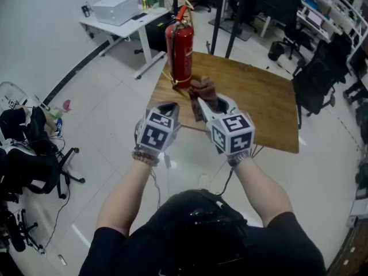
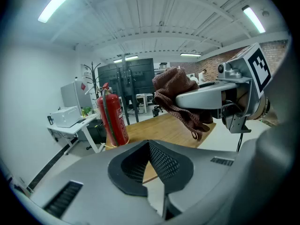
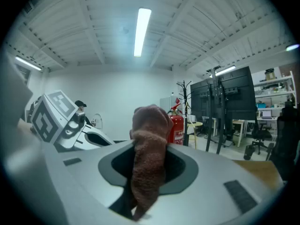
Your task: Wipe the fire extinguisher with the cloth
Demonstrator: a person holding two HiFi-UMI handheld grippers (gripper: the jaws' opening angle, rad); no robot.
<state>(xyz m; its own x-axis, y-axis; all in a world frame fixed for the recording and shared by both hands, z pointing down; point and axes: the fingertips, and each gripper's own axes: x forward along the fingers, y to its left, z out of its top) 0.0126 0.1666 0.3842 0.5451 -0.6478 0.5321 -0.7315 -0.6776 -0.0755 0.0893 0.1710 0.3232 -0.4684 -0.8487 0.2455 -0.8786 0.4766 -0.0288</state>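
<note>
Grey grippers, black top
The left gripper [image 1: 167,106] and right gripper [image 1: 211,103] are light grey, each with a cube [image 1: 156,132] of black-and-white squares; thin black wires [image 1: 229,180], a bead bracelet [image 1: 144,156], short black sleeves [image 1: 104,245]
</note>
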